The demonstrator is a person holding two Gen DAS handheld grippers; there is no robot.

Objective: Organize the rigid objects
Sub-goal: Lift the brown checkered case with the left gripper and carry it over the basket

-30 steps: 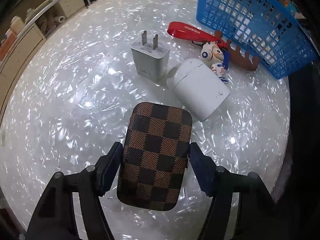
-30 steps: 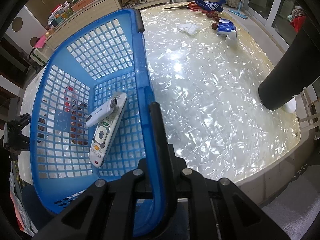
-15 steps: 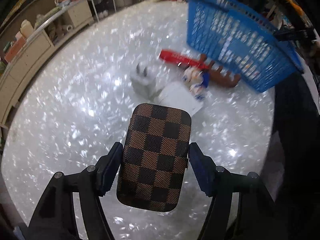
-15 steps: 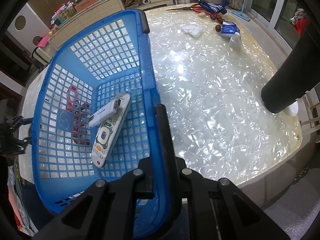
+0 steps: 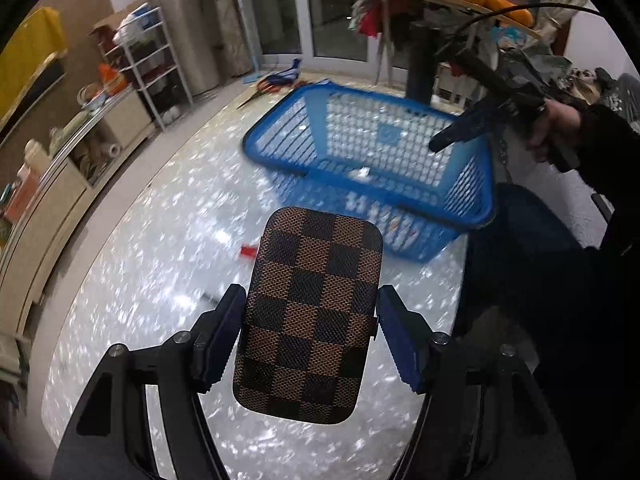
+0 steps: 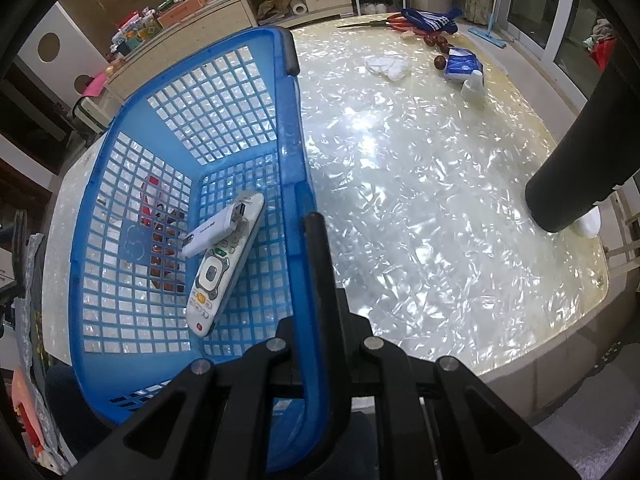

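Note:
My left gripper (image 5: pixel 310 328) is shut on a brown checkered case (image 5: pixel 308 312) and holds it well above the table, short of the blue basket (image 5: pixel 400 216). My right gripper (image 6: pixel 316 248) is shut on the basket's rim (image 6: pixel 294 184); it also shows in the left wrist view (image 5: pixel 460 132) at the basket's far right edge. Inside the basket lie a white remote (image 6: pixel 224 268) and a white USB stick (image 6: pixel 214 230) across it. A red strap (image 5: pixel 249 251) peeks out on the table beside the case.
The pearly table (image 6: pixel 420 200) carries a white cloth (image 6: pixel 386 66), a blue packet (image 6: pixel 462 66), a small white bottle (image 6: pixel 472 84) and scissors (image 6: pixel 384 22) at its far end. A black cylinder (image 6: pixel 576 172) stands at the right edge. Shelves (image 5: pixel 148 68) line the left wall.
My left gripper has risen and tilted up with the case, so the basket now lies ahead and the charger, white case and toy are out of sight. The right gripper keeps hold of the basket's rim.

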